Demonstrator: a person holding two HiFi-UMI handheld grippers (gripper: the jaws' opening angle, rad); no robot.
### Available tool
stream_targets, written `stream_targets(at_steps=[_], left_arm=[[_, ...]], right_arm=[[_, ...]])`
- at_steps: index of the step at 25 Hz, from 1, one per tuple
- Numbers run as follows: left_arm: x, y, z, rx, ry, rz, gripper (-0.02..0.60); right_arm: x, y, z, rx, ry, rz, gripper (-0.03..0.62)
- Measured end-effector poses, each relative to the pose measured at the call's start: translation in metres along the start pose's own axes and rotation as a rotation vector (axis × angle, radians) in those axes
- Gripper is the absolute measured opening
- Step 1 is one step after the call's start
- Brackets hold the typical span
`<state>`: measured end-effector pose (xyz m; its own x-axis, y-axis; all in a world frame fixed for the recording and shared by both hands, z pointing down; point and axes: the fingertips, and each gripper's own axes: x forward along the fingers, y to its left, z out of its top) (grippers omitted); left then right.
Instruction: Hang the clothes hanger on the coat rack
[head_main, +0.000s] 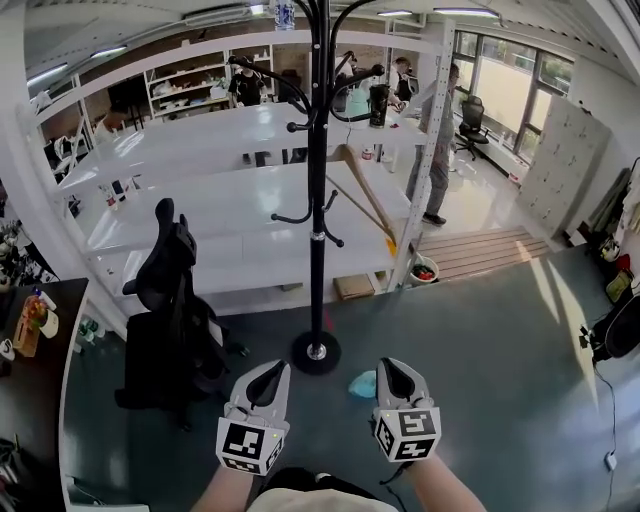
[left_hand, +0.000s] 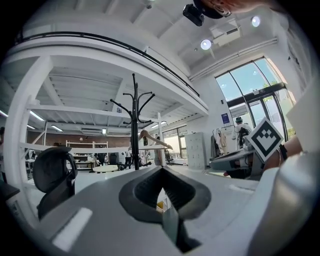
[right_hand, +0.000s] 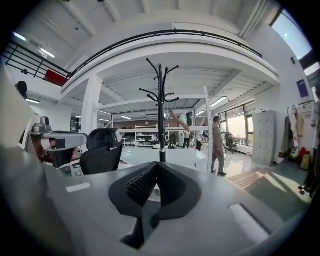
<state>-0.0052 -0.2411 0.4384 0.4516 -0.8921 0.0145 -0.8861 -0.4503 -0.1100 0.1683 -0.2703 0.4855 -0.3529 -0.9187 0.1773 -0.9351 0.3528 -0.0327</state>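
Wooden clothes hanger (head_main: 362, 198) appears hooked on the black coat rack (head_main: 317, 200), tilted, well above both tools.
The left tool (head_main: 268, 378) and right tool (head_main: 394, 375) are held low near the rack's base, each with jaws closed together, gripping nothing. The hanger looks light, stiff and smooth; I'd take it at the neck under the hook.

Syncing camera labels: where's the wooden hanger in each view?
Head view: wooden hanger upper centre, just right of the black coat rack.
Left gripper view: hanger mid-frame, right of the rack.
Right gripper view: hanger mid-frame, right of the rack.
Shared landmark: the rack's pole.
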Motion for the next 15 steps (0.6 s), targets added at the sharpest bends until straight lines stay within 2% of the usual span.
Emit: stream_targets(at_steps=[6,11,15], left_arm=[[-0.027,-0.012,-0.007,-0.012,0.008,-0.023,0.000],[-0.069,-0.018,-0.009,-0.017,0.018,-0.052,0.000],[-0.110,-0.014,-0.004,-0.005,0.009,-0.060,0.000]], right_arm=[[-0.028,0.021,-0.014,0.050,0.018,-0.001,0.026],[-0.060,0.062,-0.020,0.046,0.025,0.046,0.026],[-0.089,0.098,-0.024,0.034,0.028,0.038,0.026]])
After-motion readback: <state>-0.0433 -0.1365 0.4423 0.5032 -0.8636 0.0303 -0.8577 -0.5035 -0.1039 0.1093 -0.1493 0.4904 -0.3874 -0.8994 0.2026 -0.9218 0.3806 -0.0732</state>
